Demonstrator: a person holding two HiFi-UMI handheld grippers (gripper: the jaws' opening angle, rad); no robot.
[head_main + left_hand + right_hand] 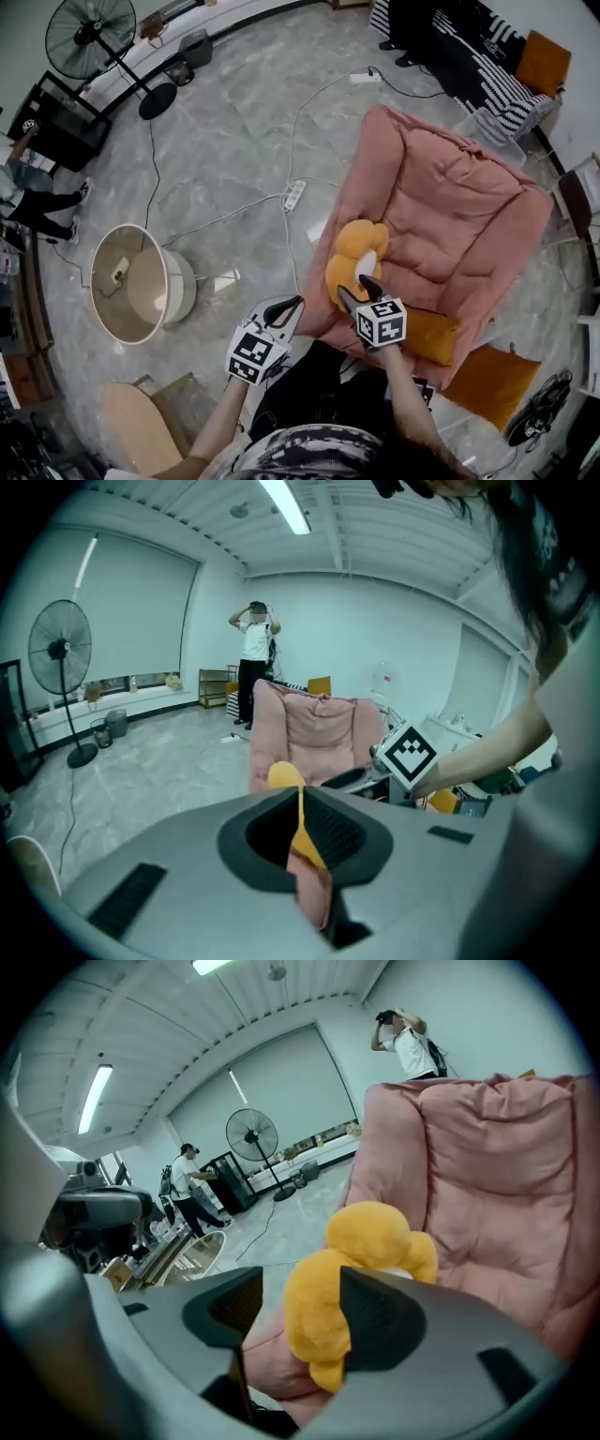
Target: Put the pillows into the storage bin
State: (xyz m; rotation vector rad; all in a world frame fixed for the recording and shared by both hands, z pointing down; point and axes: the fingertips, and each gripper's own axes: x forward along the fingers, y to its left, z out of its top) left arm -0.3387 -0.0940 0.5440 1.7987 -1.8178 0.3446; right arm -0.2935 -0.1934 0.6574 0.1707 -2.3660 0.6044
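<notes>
A yellow flower-shaped pillow [352, 253] lies on the front left of a pink padded chair [459, 206]. My right gripper [361, 289] is at the pillow's near edge. In the right gripper view the pillow [366, 1241] sits between the jaws of that gripper [300, 1321], against the right pad with a gap at the left pad, so the jaws are open. My left gripper [286, 307] hangs left of the chair, shut and holding nothing; in the left gripper view [302, 832] only a thin slit shows between its jaws. The round beige storage bin [178, 286] stands tilted on the floor to the left.
Orange cushions [431, 336] [492, 380] lie at the chair's near right. A power strip [294, 195] and cables cross the marble floor between chair and bin. A standing fan [91, 36] is at the back left, a wooden seat [131, 422] near left, a person [253, 658] beyond the chair.
</notes>
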